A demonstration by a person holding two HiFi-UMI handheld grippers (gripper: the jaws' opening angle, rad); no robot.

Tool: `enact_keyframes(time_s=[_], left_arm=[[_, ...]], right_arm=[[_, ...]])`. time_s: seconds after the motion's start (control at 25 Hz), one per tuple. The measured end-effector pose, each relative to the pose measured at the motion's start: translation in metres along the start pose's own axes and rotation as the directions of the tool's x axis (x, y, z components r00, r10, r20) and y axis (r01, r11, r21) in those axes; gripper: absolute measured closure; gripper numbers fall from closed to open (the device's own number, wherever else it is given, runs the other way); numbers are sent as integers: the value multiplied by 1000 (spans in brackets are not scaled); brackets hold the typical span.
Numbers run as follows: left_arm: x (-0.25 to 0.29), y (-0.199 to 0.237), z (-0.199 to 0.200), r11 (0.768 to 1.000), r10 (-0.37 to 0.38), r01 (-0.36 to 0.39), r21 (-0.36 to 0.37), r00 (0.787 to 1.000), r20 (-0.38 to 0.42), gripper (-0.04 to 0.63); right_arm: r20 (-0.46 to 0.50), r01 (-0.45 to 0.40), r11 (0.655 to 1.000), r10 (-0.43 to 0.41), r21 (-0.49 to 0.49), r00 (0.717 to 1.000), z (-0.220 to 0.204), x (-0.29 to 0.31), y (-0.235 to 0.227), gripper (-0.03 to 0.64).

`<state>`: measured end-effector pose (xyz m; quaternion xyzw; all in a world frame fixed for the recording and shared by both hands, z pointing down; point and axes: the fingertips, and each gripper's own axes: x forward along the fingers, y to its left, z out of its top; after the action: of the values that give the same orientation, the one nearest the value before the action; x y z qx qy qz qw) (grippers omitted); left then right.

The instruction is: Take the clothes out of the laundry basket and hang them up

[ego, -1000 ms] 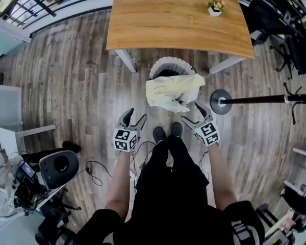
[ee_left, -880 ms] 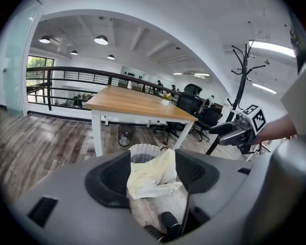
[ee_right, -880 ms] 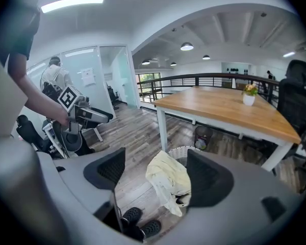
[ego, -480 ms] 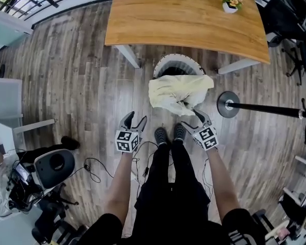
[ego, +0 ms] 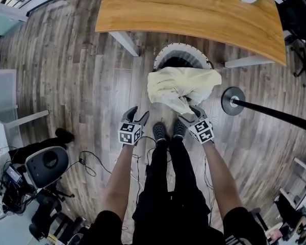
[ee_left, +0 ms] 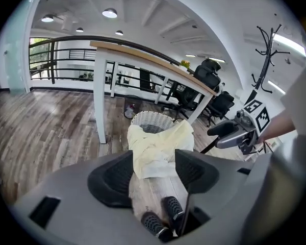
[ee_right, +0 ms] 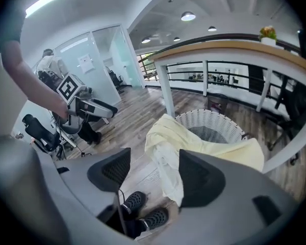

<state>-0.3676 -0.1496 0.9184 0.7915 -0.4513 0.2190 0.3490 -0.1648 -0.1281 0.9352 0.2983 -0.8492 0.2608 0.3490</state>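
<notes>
Yellow cloth hangs over the rim of the laundry basket on the floor, so its loose edge is easy to reach: the right hand-held gripper is closing around this edge, not pressing yet, while the left hand-held gripper waits open and empty.

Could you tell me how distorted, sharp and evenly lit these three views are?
Head view: sharp, evenly lit, though the table looks bowed. Left gripper view: heavy fisheye, black corners, bright ceiling lights. Right gripper view: same fisheye, laundry basket crisp.
</notes>
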Motion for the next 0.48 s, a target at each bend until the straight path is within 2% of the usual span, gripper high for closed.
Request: enact_keyframes(time_s=[0.16, 0.36, 0.48], left_arm=[[25, 14, -5, 1000, 0, 0, -12, 1000, -18, 319], [60, 21, -17, 999, -23, 25, 38, 998, -66, 319], [79, 25, -23, 999, -24, 28, 42, 996, -91, 319]], right_arm=[[-19, -7, 999, 8, 33, 1000, -11, 33, -13, 317], [-66, -16, 998, 20, 65, 998, -35, 68, -28, 325], [-82, -21, 997, 27, 76, 996, -43, 86, -36, 328]])
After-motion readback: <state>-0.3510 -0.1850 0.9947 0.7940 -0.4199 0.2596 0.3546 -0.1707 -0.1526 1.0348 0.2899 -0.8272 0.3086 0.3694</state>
